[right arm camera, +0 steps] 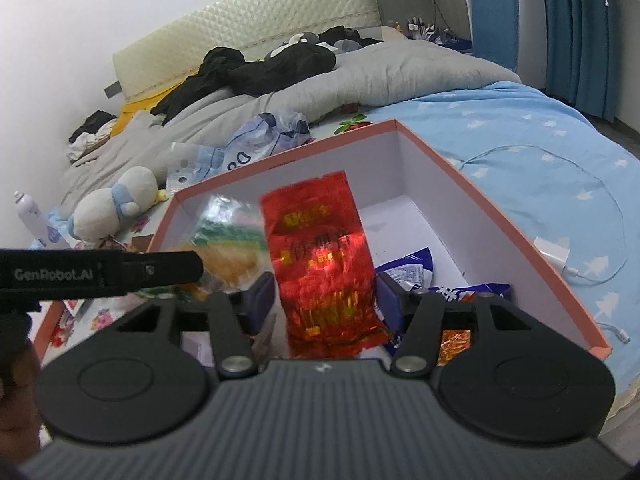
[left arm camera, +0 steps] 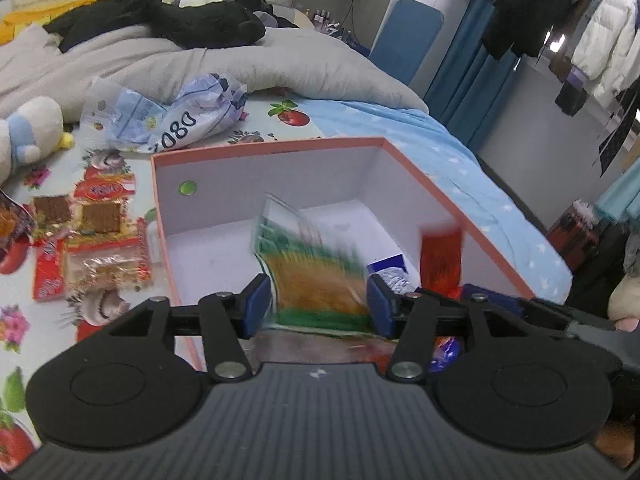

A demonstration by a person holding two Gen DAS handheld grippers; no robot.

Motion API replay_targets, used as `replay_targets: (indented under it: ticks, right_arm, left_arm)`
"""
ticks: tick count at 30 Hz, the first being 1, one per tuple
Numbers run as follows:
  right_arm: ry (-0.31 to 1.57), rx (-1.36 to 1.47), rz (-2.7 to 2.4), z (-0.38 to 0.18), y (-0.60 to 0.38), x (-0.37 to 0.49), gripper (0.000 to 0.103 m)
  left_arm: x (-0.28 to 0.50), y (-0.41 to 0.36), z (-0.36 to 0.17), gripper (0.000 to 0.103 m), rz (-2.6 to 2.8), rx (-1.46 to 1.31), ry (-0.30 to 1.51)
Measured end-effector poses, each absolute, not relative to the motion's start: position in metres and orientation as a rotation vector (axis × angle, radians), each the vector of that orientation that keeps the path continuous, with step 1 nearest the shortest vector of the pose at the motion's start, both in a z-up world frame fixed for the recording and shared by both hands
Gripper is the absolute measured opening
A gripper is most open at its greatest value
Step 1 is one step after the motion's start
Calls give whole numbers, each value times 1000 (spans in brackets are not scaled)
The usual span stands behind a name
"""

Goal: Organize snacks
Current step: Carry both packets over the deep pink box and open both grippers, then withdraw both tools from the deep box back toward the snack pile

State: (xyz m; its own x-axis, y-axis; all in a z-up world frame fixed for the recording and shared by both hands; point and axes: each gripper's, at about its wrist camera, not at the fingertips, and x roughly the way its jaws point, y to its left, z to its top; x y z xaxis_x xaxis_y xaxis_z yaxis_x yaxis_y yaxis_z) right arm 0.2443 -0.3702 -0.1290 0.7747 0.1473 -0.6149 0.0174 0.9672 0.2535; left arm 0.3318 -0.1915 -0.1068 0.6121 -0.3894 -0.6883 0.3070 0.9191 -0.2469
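Observation:
An open pink-rimmed box [left arm camera: 268,146] with white inner walls lies on the bed, also seen in the right wrist view [right arm camera: 480,196]. My left gripper [left arm camera: 318,304] hangs over its near side. A green and orange snack packet [left arm camera: 316,272] stands blurred between the blue pads and looks loose. My right gripper [right arm camera: 326,300] is over the same box. A shiny red packet [right arm camera: 324,264] stands upright between its pads, with a gap on the left side. The red packet [left arm camera: 440,256] and the green one [right arm camera: 228,240] each show in the other view too.
Blue and white packets [right arm camera: 408,268] lie on the box floor. Several loose snack packs [left arm camera: 92,240] lie on the flowered sheet left of the box. Behind it are a crumpled plastic bag [left arm camera: 180,116] and a plush toy [left arm camera: 28,132]. A white charger with cable [right arm camera: 556,256] lies to the right.

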Motion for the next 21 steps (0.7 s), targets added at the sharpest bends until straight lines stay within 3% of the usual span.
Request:
replay_targets:
  ticks: [2,21]
  right_arm:
    - [677,257,65,-127,-371,240,81]
    - [534,249,146,-66,-330,146,81]
  left_arm:
    - [328,-189,-102,69,-380,-95,812]
    - [208,-130,-33,70,-369,-123,681]
